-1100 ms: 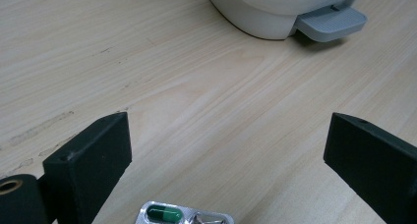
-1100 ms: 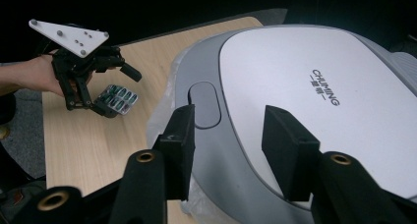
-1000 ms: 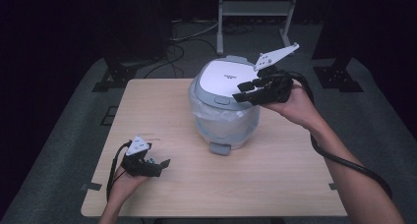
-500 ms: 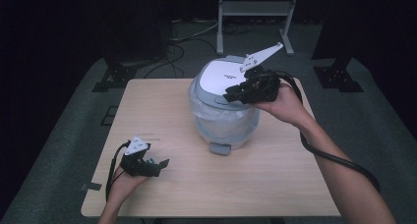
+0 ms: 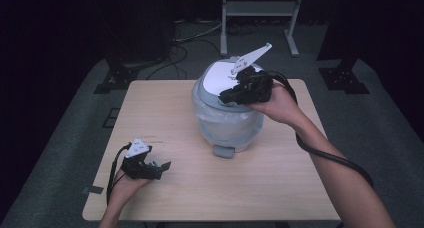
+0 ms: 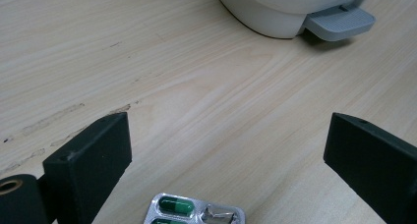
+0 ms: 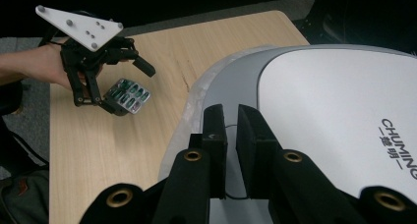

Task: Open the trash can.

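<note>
Dark room, black surround; pale wood table (image 5: 165, 113) under high camera. White pedal bin (image 5: 227, 113) near table centre, toward 1 o'clock, lid down, foot pedal (image 6: 339, 23) facing person at 6 o'clock. Right gripper (image 7: 231, 130) over lid rim, jaws just been closing, now narrow, nothing visible between them; likely poised to lift or press lid. Left gripper (image 6: 221, 160) at 7 o'clock, resting on table, jaws wide. Blister pack (image 7: 127, 96) of green capsules lies between them, unpinched, probably waiting for bin to open.
</note>
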The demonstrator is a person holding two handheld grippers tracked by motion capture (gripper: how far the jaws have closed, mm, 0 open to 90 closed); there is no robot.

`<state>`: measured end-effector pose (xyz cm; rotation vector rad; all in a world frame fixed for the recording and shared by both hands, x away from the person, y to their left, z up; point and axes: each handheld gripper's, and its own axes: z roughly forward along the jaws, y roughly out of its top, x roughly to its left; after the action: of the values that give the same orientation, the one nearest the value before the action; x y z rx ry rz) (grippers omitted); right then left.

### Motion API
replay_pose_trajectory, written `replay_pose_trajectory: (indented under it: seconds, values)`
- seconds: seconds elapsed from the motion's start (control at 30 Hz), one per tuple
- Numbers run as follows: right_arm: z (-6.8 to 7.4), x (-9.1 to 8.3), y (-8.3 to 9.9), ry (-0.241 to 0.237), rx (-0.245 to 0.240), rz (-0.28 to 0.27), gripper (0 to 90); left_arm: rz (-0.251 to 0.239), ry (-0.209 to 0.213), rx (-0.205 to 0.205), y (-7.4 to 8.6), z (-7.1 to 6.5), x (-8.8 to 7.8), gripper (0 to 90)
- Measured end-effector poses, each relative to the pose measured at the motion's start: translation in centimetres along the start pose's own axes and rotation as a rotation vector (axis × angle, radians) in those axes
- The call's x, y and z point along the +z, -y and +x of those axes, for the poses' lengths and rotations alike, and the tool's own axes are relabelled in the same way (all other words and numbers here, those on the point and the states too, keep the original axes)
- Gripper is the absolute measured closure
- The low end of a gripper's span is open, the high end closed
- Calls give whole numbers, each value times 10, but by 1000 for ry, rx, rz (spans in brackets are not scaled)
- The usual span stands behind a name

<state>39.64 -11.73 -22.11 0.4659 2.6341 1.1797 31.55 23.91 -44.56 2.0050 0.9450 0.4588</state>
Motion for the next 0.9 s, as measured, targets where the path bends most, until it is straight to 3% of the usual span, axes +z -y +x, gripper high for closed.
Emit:
replay_pose_trajectory:
  seconds: [0.47,0.9]
  values:
    - [1,10,-2,21,-16,41,843,-1,3,-7,1,1,0,31]
    - [-1,11,2,19,-2,9,897,3,9,-10,1,1,1,31]
